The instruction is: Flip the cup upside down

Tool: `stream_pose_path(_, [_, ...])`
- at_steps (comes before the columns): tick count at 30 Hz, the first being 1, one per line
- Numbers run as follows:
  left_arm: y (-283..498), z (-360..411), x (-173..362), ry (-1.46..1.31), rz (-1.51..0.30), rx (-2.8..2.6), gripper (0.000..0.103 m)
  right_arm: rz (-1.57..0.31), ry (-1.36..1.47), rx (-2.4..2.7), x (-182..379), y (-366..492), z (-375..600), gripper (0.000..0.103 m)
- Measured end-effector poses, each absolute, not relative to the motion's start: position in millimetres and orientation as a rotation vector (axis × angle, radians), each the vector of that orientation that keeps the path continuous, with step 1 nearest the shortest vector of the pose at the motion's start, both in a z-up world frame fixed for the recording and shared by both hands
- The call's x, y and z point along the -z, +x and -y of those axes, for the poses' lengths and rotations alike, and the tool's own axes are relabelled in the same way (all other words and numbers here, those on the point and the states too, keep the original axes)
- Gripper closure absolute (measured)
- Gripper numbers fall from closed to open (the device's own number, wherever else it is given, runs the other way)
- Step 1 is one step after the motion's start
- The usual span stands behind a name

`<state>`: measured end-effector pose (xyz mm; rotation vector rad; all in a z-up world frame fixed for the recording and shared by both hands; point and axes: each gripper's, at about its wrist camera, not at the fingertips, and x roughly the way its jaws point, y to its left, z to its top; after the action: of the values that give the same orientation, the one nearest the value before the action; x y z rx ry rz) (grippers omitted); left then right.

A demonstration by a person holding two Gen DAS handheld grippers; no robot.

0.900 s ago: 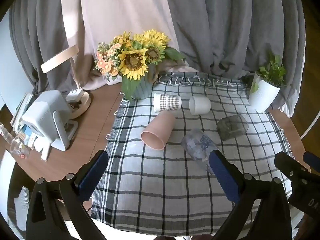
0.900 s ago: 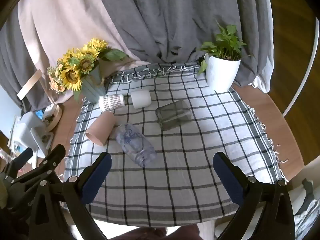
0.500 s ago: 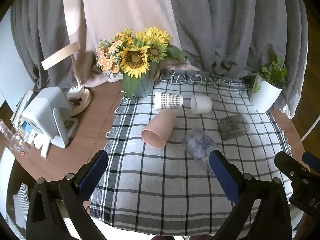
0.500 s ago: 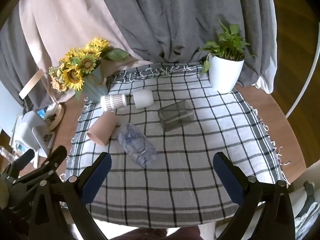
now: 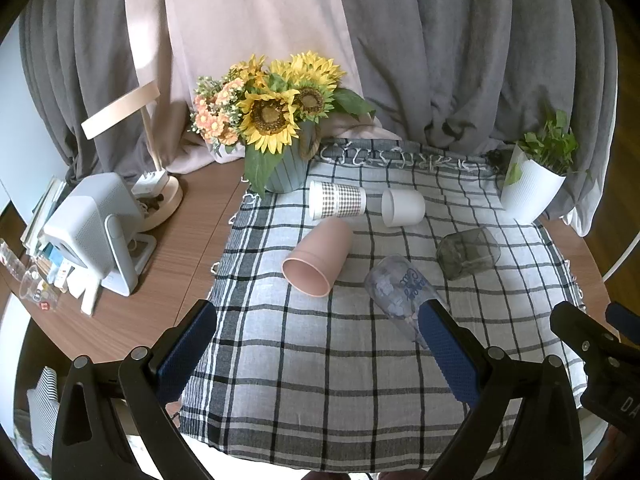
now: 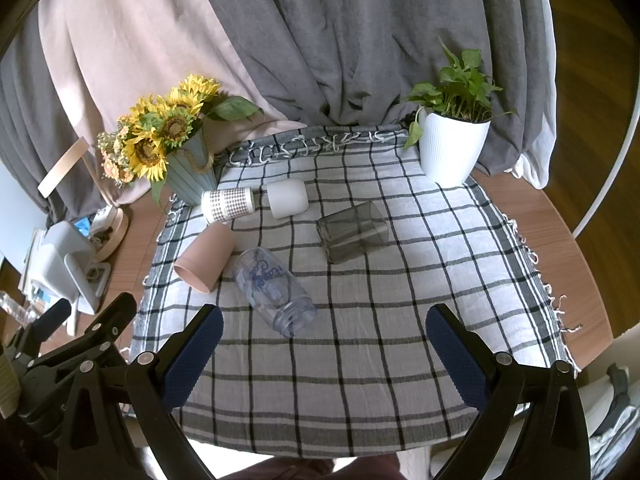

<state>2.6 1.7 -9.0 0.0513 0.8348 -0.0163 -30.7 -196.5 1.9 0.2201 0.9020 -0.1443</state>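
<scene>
Several cups lie on their sides on a checked cloth (image 5: 320, 360): a pink cup (image 5: 318, 256) (image 6: 205, 257), a clear printed cup (image 5: 402, 292) (image 6: 274, 286), a smoky grey glass (image 5: 468, 253) (image 6: 352, 232), a white cup (image 5: 402, 208) (image 6: 286, 199) and a checked paper cup (image 5: 336, 200) (image 6: 227, 202). My left gripper (image 5: 316, 356) is open and empty above the cloth's near edge, well short of the cups. My right gripper (image 6: 324, 356) is open and empty, likewise near the front edge.
A sunflower vase (image 5: 280, 128) (image 6: 176, 148) stands at the back left of the cloth. A white potted plant (image 5: 532, 184) (image 6: 454, 140) stands at the back right. A white device (image 5: 96, 232) and a lamp base (image 5: 158, 200) sit on the wooden table at left. Curtains hang behind.
Both views have shifted slightly, as if both grippers drew back and up a little. The cups have not moved. Both grippers stay open.
</scene>
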Motion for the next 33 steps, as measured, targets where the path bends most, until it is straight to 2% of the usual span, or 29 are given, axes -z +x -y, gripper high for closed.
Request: stream_pose_path(33, [2.0, -2.7, 12.5, 0.055, -0.841, 0.012, 0.000, -0.902, 0.219, 0.142, -2.8, -31.4, 197.3, 0.001])
